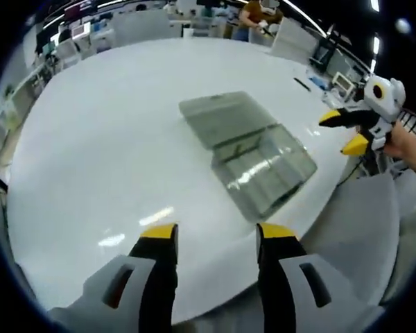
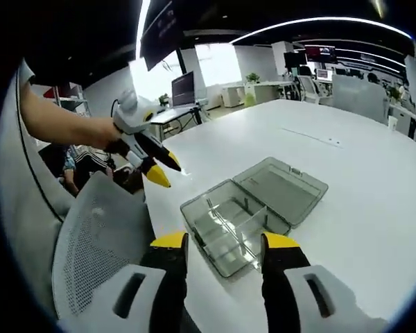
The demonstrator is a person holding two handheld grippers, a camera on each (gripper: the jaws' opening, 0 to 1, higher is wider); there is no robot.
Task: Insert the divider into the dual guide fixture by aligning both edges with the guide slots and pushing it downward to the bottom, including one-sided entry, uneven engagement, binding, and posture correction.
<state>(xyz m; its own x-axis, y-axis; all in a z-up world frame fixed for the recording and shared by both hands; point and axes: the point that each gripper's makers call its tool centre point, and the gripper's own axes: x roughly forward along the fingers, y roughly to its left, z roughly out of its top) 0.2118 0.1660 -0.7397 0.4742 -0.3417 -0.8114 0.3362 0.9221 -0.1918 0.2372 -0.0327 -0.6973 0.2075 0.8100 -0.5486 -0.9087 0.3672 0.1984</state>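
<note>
A clear grey plastic box (image 1: 267, 170) lies on the white table (image 1: 111, 132) with its lid (image 1: 225, 116) laid flat open beside it. In the right gripper view the same box (image 2: 229, 225) shows thin dividers standing in its compartments, and the lid (image 2: 286, 189) lies to its right. My left gripper (image 1: 215, 239) hangs open over the table's near edge, short of the box. My right gripper (image 2: 217, 244) is open just in front of the box. Each view also catches the other gripper: the right gripper (image 1: 347, 132) and the left gripper (image 2: 165, 170), both open and empty.
A grey mesh chair back (image 2: 97, 236) stands at the table's edge beside the box. A person's hand (image 1: 409, 142) holds the right gripper. Desks, monitors and people fill the office (image 1: 256, 17) beyond the table.
</note>
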